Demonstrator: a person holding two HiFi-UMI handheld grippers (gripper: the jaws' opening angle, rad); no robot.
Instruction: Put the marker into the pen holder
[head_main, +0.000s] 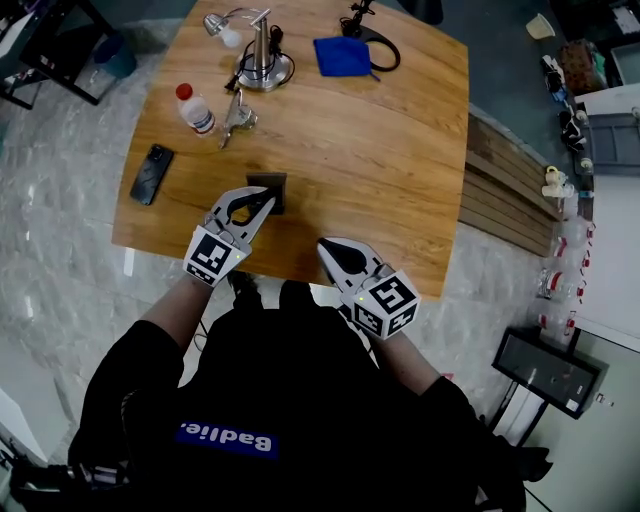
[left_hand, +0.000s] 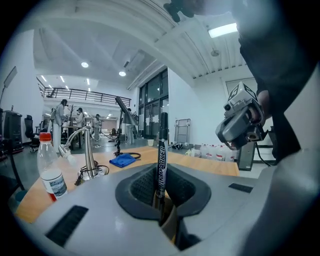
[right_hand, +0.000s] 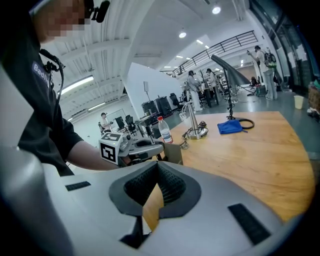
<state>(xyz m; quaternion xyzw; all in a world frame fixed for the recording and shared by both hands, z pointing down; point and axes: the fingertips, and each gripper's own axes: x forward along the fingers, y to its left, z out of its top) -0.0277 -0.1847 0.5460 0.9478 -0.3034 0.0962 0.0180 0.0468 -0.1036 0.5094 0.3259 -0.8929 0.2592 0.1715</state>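
The marker (left_hand: 161, 165) is a slim black pen with white block lettering down its barrel. It stands upright, pinched between the closed jaws of the left claw (head_main: 262, 205), with its top well above the pads. Only the left gripper view shows the lettering and the grip; from the head view the marker is lost in the dark of the jaws. That view instead shows the pen holder (head_main: 268, 190), a small dark square box on the bench (head_main: 400, 150), touching or just beyond the left claw's tip at 12 o'clock. The right gripper view shows the holder's brown side wall beside the left claw. The right claw (head_main: 325, 247) has its jaws together on nothing and sits at the bench's near edge, at 4 o'clock from the holder. A phone (head_main: 152, 173) lies at 9 o'clock near the left edge. A bottle (head_main: 195, 108), a lamp (head_main: 262, 62) and a blue cloth (head_main: 342, 55) sit far off toward 12. Bare wood spreads from the holder toward 3 o'clock.
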